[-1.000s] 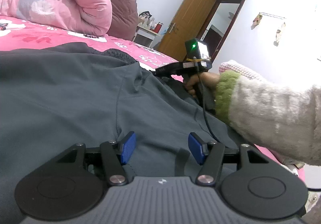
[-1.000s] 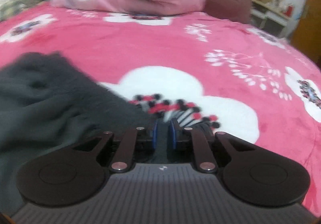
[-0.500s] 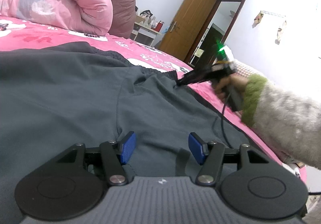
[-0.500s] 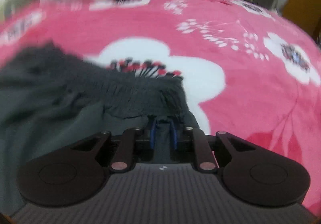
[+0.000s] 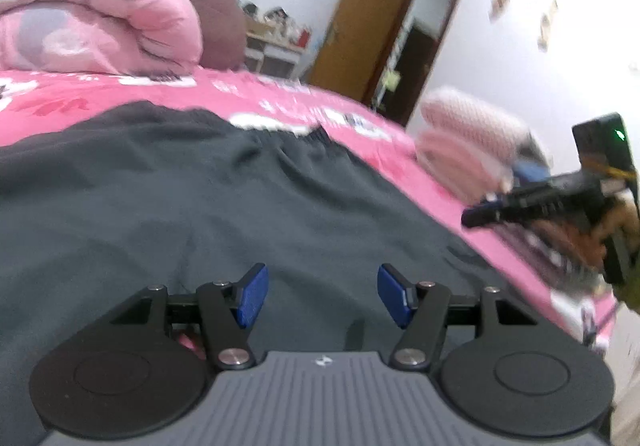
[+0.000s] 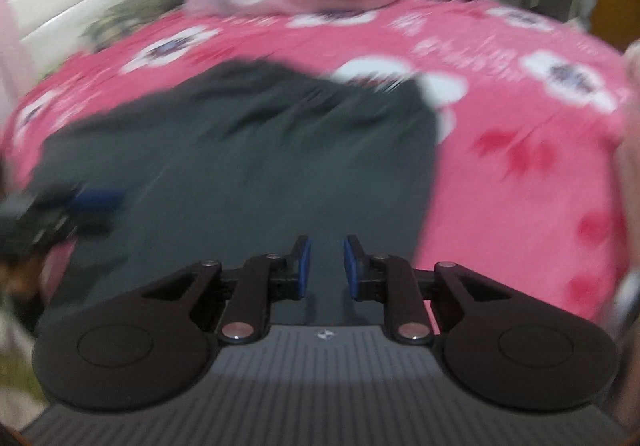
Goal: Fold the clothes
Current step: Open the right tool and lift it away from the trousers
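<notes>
Left wrist view: our left gripper hangs low over the dark grey fabric garment, which lies spread flat on the pink flowered bedspread. Its blue pads stand well apart, with nothing between them. The right gripper shows side-on at the right edge, off the cloth, above the bed's border; from here we cannot tell its gap. Beyond it is a rolled pink quilt, with a brown wooden door behind.

Right wrist view, blurred: the right gripper has its pads narrowly apart; they have just been opening, and no cloth is between them. The garment lies ahead, its right edge running along the bedspread.

We judge the step as re-gripping for the next fold. To do it well, pinch a corner or hem rather than mid-panel, take both layers, and lift both ends evenly so the edges line up.

Only the right view shows the garment's full outline, far edge and the cream headboard; only the left shows the door and the right gripper's standoff from the cloth.
</notes>
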Demonstrator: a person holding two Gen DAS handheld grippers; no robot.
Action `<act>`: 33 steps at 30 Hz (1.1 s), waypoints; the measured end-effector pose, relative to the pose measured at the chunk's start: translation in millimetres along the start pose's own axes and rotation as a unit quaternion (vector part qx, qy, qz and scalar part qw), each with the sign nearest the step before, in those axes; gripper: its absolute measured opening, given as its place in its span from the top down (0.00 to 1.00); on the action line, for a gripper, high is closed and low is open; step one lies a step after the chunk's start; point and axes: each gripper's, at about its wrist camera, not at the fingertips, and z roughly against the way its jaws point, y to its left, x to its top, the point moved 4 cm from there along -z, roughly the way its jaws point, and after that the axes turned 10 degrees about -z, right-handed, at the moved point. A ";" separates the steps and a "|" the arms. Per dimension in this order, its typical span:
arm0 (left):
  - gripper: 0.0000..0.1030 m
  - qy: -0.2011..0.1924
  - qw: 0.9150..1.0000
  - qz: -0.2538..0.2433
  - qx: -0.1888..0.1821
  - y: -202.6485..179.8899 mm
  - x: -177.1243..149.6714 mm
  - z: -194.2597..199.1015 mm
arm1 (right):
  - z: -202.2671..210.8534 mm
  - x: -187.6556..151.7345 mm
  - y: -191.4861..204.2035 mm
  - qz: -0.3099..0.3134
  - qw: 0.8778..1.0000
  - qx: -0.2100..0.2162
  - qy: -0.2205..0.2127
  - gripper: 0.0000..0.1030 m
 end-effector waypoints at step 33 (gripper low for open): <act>0.36 -0.083 0.958 0.180 0.209 157.2 -38.4 155.7 | 2.4 68.3 166.3 0.015 0.989 0.139 -0.048 0.75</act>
